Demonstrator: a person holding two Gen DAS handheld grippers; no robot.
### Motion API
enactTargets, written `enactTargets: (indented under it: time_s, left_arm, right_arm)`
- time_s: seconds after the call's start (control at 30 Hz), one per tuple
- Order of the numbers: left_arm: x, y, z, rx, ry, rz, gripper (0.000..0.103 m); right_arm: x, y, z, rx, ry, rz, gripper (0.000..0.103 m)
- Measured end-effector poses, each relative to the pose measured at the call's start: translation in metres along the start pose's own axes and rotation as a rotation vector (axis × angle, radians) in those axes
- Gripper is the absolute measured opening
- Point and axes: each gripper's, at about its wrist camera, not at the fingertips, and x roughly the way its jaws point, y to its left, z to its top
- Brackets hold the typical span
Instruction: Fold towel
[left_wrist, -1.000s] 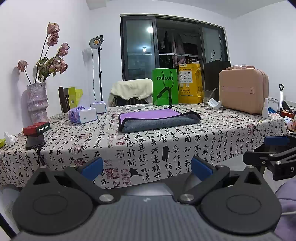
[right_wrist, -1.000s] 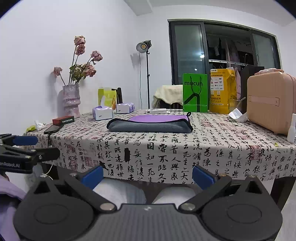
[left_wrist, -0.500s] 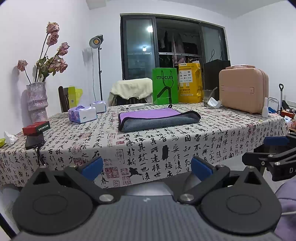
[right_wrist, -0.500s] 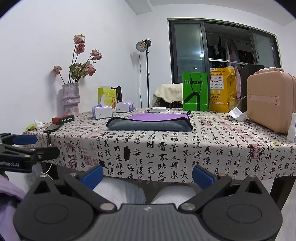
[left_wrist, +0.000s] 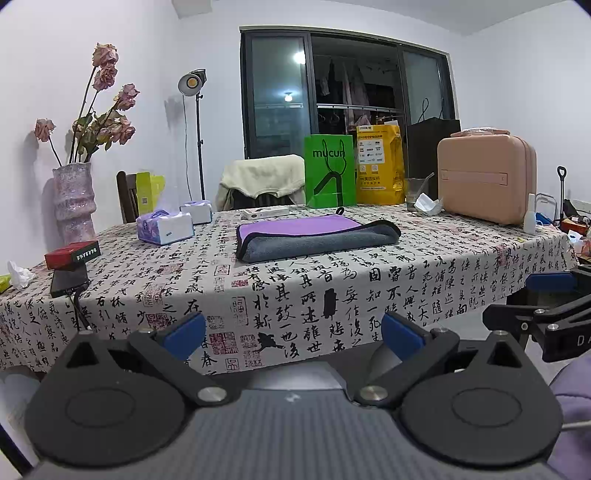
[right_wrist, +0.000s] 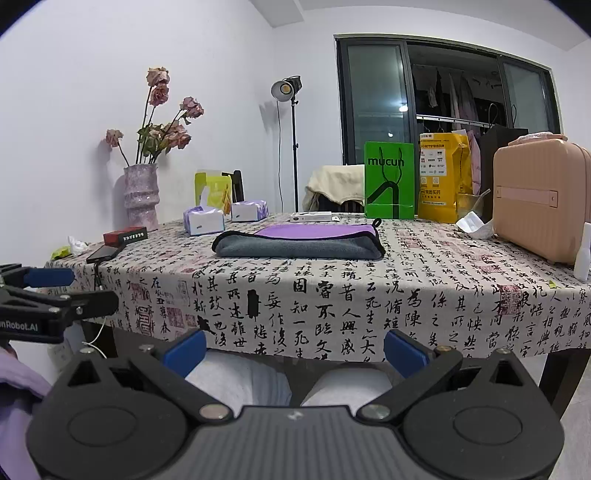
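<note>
One ridged pink vase (left_wrist: 74, 201) of dried roses far left; one red box (left_wrist: 72, 254); two tissue boxes (left_wrist: 165, 228). One towel (left_wrist: 317, 237), folded, plush grey outside, purple inside, mid-table (left_wrist: 406, 273) on calligraphy-print cloth. One green "mucun" bag (left_wrist: 330, 175), one yellow bag (left_wrist: 377, 169), one pink hard-shell case (left_wrist: 486, 178) right. Left tongs (left_wrist: 293, 335) and right tongs (right_wrist: 295, 346) both wide apart, empty, below near table edge, well short of towel.

A soft, matt purple-and-grey cloth towel (left_wrist: 317, 238) is seen on the counter's printed fabric tablecloth (left_wrist: 332, 291); a smooth peach plastic suitcase (left_wrist: 487, 177) is seen behind.
</note>
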Motion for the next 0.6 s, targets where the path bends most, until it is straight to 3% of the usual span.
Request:
enactTargets:
  time_s: [0.4, 0.6]
  left_arm:
    - [0.002, -0.001, -0.002, -0.003, 0.004, 0.002, 0.103]
    - [0.017, 0.008, -0.001, -0.028, 0.018, 0.038, 0.103]
  right_arm:
    - [0.001, 0.001, 0.000, 0.003, 0.006, 0.002, 0.103]
    - [0.010, -0.002, 0.000, 0.006, -0.004, 0.001, 0.103]
